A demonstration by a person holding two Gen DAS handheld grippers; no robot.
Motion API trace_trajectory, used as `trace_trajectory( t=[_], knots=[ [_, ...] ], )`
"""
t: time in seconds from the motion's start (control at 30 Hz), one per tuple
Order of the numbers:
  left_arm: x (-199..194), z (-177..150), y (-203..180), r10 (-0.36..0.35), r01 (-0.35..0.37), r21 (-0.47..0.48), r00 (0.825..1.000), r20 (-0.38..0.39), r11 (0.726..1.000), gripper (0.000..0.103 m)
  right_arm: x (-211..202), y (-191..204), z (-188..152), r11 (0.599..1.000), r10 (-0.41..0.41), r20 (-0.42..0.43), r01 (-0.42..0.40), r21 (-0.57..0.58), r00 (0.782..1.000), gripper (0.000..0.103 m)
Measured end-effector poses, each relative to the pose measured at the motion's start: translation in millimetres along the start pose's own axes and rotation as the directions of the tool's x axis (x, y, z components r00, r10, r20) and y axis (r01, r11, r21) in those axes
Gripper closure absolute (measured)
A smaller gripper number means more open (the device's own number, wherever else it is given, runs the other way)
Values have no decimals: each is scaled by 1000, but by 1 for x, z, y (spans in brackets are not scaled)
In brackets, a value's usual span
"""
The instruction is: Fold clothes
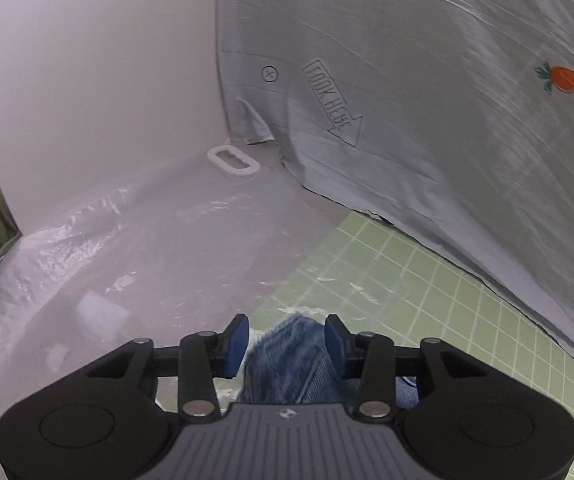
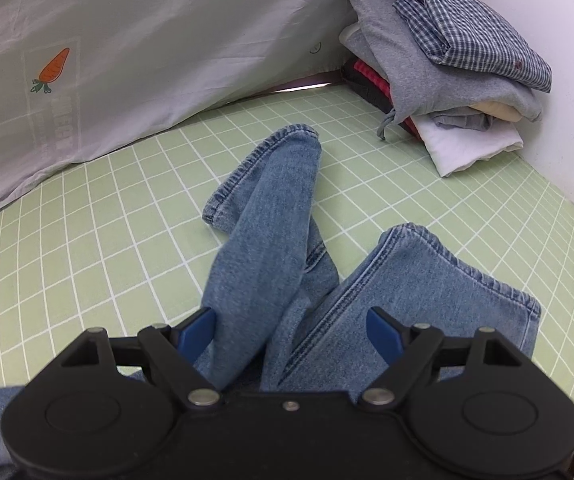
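A pair of blue jeans (image 2: 271,240) lies on the green gridded mat (image 2: 87,240), both legs stretching away from my right gripper, the left leg twisted. My right gripper (image 2: 291,330) is open, its blue pads either side of the upper legs. In the left wrist view, my left gripper (image 1: 287,338) is open with a bunched part of the jeans (image 1: 291,360) between and under its blue pads. I cannot tell whether the pads touch the denim.
A stack of folded clothes (image 2: 447,68), checked shirt on top, sits at the mat's far right corner by the white wall. A grey sheet with a carrot print (image 2: 53,68) hangs behind the mat. Clear plastic film (image 1: 107,248) and a white ring (image 1: 233,160) lie left of the mat.
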State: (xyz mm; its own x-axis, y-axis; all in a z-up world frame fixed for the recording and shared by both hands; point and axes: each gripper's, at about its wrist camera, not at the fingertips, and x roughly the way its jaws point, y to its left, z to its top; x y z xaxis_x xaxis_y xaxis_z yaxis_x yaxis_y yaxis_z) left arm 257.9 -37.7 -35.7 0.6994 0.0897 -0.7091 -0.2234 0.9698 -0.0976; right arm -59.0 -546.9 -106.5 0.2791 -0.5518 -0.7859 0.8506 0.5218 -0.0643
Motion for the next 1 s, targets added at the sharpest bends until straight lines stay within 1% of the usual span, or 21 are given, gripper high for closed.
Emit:
trace_trajectory(
  t=[0.03,0.07,0.1,0.17,0.27,0.37,0.47,0.53,0.6,0.7,0.77,0.8,0.83,0.87,0.93,1.0],
  knots=[
    [-6,-1,4,-6,5,17,1000,8,1000,23,0,-1,-1,1000,8,-3,-8,9,1000,20],
    [-13,-6,9,-11,11,29,1000,10,1000,16,-2,-1,-2,1000,14,-4,-14,18,1000,20],
    [-21,-11,14,-17,16,39,1000,12,999,11,-3,-2,-4,999,21,-6,-21,27,1000,20],
    [-32,-26,27,-13,14,45,999,-30,999,11,-6,-2,-7,999,30,-7,-29,35,1000,20],
    [-47,-57,56,43,-41,16,994,-100,999,11,-11,-5,-13,998,48,-10,-48,52,999,19],
    [-60,-93,90,94,-101,-32,979,-180,994,11,-19,-7,-22,994,84,-21,-83,64,996,19],
    [-73,-125,125,112,-141,-99,961,-251,985,11,-28,-4,-32,995,99,-31,-98,30,995,19],
    [-81,-142,142,84,-131,-152,956,-282,980,11,-33,-2,-39,994,107,-43,-107,1,993,19],
    [-87,-154,155,28,-99,-225,954,-300,969,11,-39,-2,-48,992,120,-54,-121,-25,991,18],
    [-89,-167,164,-62,-40,-323,952,-299,945,11,-47,-2,-60,989,137,-70,-141,-47,988,18],
    [-87,-170,162,-116,10,-349,951,-285,937,17,-53,-3,-68,987,150,-80,-155,-52,985,18],
    [-85,-171,159,-148,42,-354,950,-276,934,37,-56,-4,-72,986,156,-85,-161,-53,984,18],
    [-84,-172,157,-167,62,-354,946,-276,933,66,-58,-5,-76,985,157,-87,-163,-58,984,18],
    [-82,-173,155,-183,76,-352,943,-280,933,79,-60,-6,-80,985,156,-89,-162,-65,984,18],
    [-84,-172,149,-158,65,-317,948,-278,946,89,-65,-8,-89,984,153,-91,-161,-80,984,18],
    [-89,-171,148,-136,63,-270,956,-259,961,92,-69,-11,-97,983,151,-94,-160,-94,984,18]
  ],
)
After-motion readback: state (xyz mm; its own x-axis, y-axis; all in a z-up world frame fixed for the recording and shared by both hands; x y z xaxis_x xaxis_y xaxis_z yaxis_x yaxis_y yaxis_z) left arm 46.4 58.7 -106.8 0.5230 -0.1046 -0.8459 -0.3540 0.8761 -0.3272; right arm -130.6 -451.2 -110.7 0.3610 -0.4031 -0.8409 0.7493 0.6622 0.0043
